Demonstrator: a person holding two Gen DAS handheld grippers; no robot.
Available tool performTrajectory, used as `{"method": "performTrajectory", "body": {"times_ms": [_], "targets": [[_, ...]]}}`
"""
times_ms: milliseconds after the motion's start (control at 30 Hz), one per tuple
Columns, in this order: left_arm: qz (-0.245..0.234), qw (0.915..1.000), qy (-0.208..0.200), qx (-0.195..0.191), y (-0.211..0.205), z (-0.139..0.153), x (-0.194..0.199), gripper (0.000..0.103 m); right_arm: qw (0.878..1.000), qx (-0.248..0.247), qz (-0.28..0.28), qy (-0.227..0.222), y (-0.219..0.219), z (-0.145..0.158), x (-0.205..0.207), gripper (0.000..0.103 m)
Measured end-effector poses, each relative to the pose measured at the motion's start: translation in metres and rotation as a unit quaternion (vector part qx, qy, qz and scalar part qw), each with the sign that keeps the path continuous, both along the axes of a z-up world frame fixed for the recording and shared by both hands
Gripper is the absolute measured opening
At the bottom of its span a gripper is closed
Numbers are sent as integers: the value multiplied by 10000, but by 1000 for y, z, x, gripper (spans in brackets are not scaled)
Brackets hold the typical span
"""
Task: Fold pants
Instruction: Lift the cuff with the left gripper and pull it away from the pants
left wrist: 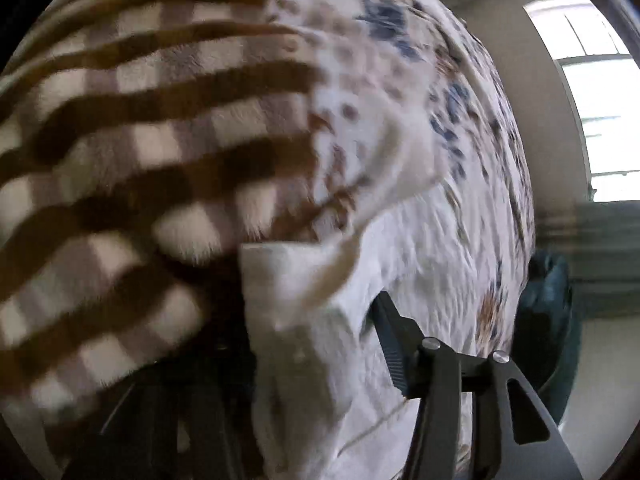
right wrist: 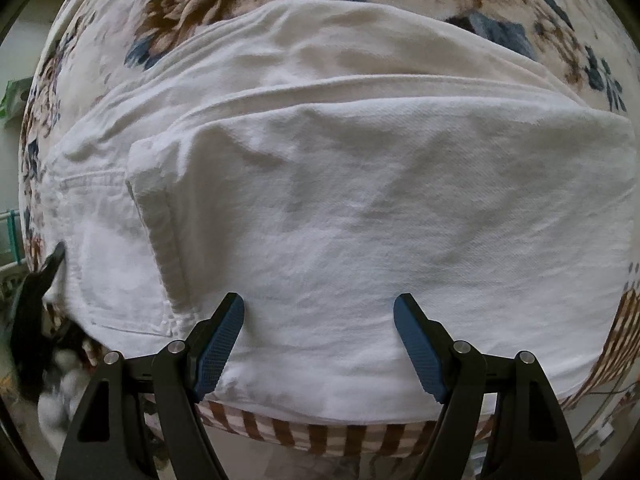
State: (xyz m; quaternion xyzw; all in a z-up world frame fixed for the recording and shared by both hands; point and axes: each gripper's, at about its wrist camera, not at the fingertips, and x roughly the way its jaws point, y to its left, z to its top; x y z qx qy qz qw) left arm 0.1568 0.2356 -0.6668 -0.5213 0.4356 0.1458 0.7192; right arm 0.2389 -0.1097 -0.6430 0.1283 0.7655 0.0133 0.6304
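Note:
White pants point(right wrist: 340, 208) lie folded on a floral blanket point(right wrist: 224, 12), filling the right wrist view, with a back pocket point(right wrist: 116, 280) at the left. My right gripper point(right wrist: 318, 344) is open and empty, its blue-padded fingers point(right wrist: 218, 344) just above the near edge of the pants. In the blurred left wrist view, my left gripper point(left wrist: 320, 320) is shut on a corner of the white pants point(left wrist: 304, 320); one dark finger point(left wrist: 394, 336) shows and the other is hidden by cloth. The left gripper also shows in the right wrist view point(right wrist: 48, 268) at the pants' left edge.
A brown-and-white checked blanket point(left wrist: 140, 152) lies over the bed edge, also seen under the pants point(right wrist: 320, 436). A bright window point(left wrist: 600, 92) and a dark bag point(left wrist: 548, 320) are at the right of the left wrist view. Clutter sits on the floor at lower left point(right wrist: 60, 380).

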Motion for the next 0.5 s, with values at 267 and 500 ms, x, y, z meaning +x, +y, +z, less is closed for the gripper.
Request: {"method": "performTrajectory", "body": {"times_ms": [267,500], "targets": [[-559,9863,101,1551,-41,73,-1,20,9987,-447,97,-231,-9,7,-2,80],[-736,9782,134,1937,-58,110,-4,20,9978,-548,149,-340,-18,14,-11,80]]}}
